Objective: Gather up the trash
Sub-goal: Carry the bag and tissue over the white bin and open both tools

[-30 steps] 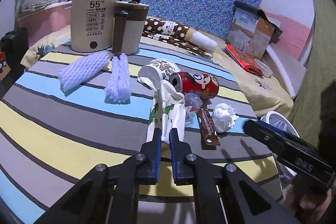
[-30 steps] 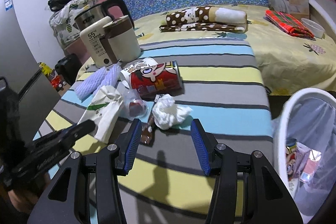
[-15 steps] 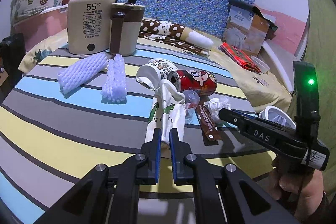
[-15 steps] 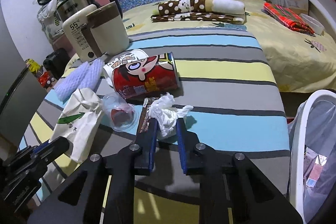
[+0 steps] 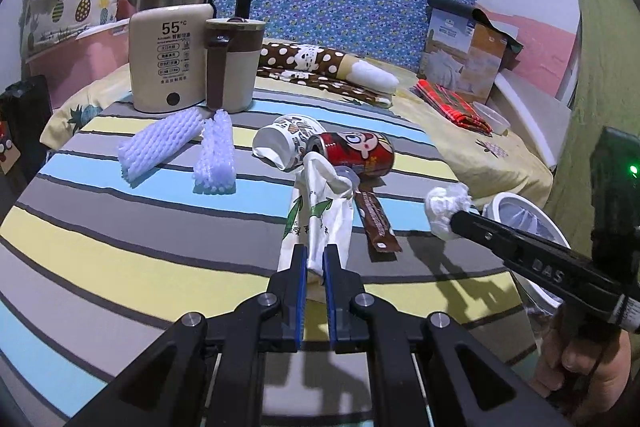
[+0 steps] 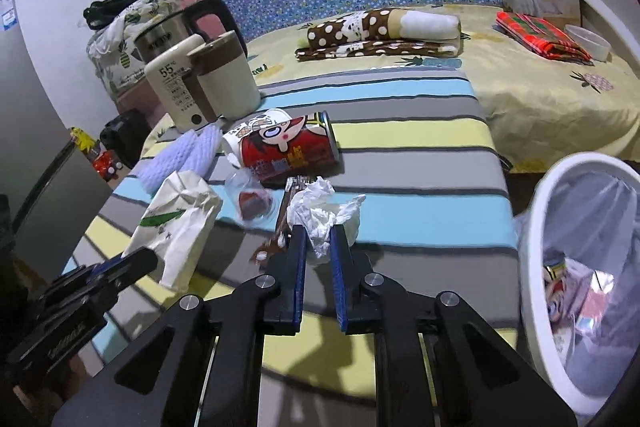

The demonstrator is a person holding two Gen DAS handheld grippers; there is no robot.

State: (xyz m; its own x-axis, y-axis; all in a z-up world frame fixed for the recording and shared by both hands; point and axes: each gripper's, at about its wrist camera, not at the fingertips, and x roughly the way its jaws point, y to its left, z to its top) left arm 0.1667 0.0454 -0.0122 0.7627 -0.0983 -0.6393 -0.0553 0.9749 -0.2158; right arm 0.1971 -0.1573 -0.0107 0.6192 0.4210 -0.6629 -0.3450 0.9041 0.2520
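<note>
My left gripper (image 5: 315, 259) is shut on a white paper bag with green print (image 5: 320, 219); the bag also shows in the right wrist view (image 6: 176, 223). My right gripper (image 6: 318, 243) is shut on a crumpled white tissue (image 6: 324, 213) and holds it above the striped table; the tissue also shows in the left wrist view (image 5: 446, 205). A white trash bin (image 6: 560, 187) with a clear liner and some trash stands at the table's right edge. On the table lie a red can (image 5: 356, 153), a paper cup (image 5: 282, 141), a brown wrapper (image 5: 376, 221), a small plastic cup (image 6: 250, 199) and two foam nets (image 5: 160, 145).
A kettle (image 5: 188, 27) on its beige base and a brown-and-beige mug (image 5: 234, 65) stand at the table's far left. Behind the table is a bed with a polka-dot cloth (image 5: 316, 65), a red plaid cloth (image 5: 452, 103) and a box (image 5: 468, 55).
My right gripper closed on the tissue, lifted it off the table and carried it right toward the bin. My left gripper stays shut on the paper bag.
</note>
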